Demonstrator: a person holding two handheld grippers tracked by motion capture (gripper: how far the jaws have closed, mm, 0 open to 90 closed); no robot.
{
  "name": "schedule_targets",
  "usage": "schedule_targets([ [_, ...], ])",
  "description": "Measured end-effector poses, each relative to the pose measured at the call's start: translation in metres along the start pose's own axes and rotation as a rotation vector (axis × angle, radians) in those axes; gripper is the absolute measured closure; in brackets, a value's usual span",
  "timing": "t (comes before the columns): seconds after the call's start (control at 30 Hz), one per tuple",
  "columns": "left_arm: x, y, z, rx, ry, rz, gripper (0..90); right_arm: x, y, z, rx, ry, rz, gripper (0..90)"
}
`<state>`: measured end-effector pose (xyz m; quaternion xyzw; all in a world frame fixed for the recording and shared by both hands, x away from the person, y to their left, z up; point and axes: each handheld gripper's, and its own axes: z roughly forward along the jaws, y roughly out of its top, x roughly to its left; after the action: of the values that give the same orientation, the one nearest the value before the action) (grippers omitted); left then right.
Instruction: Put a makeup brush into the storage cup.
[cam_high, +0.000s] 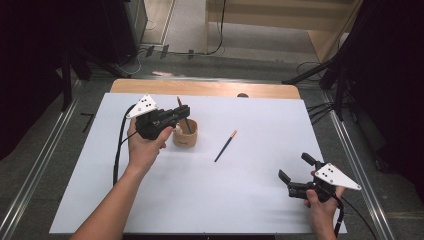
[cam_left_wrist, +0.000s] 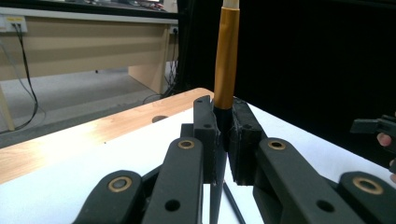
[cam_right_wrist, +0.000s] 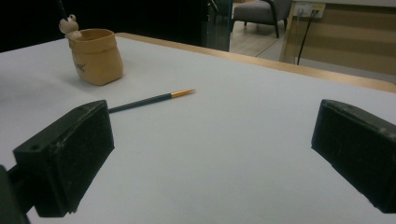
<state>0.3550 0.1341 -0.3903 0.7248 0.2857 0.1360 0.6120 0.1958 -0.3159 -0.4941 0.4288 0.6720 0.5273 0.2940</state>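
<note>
The left gripper (cam_high: 186, 111) is pinching a dark pencil with a gold end (cam_left_wrist: 226, 60), its long axis near upright, gold end up, lower part over the tan cup (cam_high: 185, 134) just below the jaws. The right gripper (cam_high: 296, 172) has its jaws spread wide with nothing between them. A second pencil (cam_right_wrist: 149, 100) lies flat ahead of it, gold tip pointing away from the cup. Bare white table (cam_high: 225, 200) lies between both grippers; its near edge is close behind the right one.

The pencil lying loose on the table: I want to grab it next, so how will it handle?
The pencil looks thin, straight and stiff, so it should lift without bending. It lies flat on the smooth table and may roll if nudged sideways. Its slender shaft probably needs a centred pinch from the open right gripper.
</note>
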Motion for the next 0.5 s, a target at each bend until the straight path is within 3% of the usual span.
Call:
schedule_targets([
  [0.5, 0.0088, -0.0026, 0.0079, 0.001, 0.052, 0.012, 83.7, 0.0006, -0.0008, 0.0003, -0.007, 0.009, 0.009, 0.0],
])
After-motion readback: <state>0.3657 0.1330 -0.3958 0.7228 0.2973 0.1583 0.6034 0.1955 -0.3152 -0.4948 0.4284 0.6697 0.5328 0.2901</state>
